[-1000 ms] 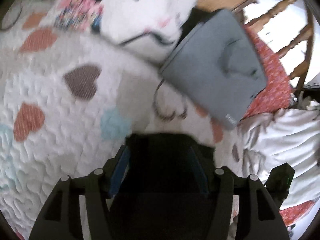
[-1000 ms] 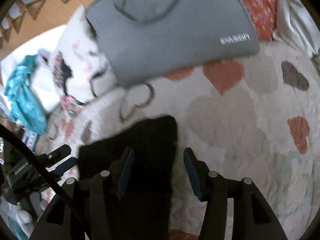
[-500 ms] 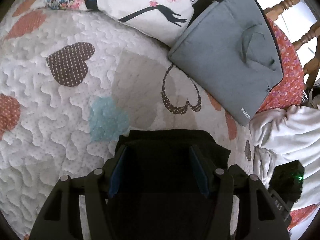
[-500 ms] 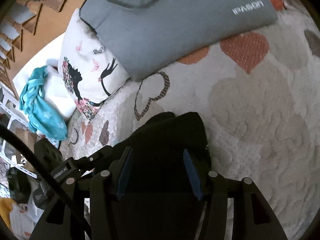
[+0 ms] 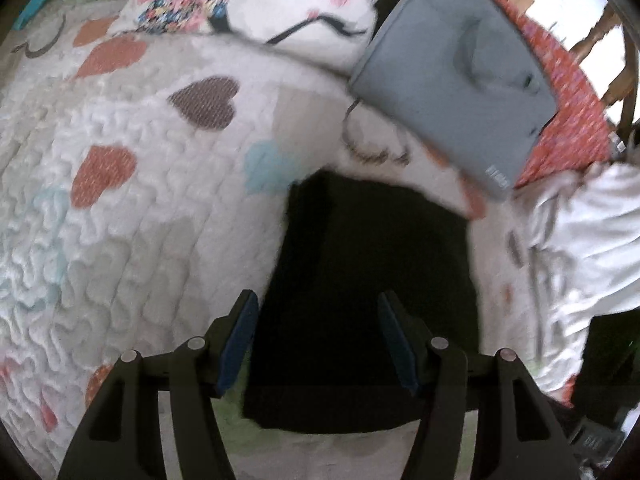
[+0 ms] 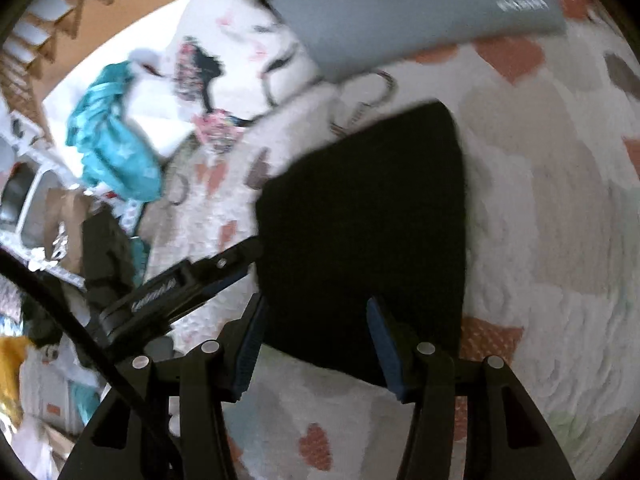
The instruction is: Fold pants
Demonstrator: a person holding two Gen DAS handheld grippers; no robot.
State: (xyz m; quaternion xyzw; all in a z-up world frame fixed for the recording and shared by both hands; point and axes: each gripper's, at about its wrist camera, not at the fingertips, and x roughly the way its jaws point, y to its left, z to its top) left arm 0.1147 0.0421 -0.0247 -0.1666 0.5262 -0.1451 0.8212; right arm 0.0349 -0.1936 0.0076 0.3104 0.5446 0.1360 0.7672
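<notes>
**2 grippers spread wide above the pants**

We see the black pants [image 5: 376, 280] lying as a folded rectangle on the heart-patterned quilt [image 5: 132, 240], near the grey laptop bag [image 5: 456, 68]. Our left gripper [image 5: 318, 340] and right gripper [image 6: 316, 336] both hang above them, jaws wide, gripping nothing. Both views are blurred.

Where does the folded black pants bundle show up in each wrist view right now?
Left wrist: folded black pants sit lower centre on the heart-patterned quilt.
Right wrist: pants lie centre, slightly tilted.
Shared landmark: flat grey laptop bag, upper right in left view, along the top in right.
</notes>
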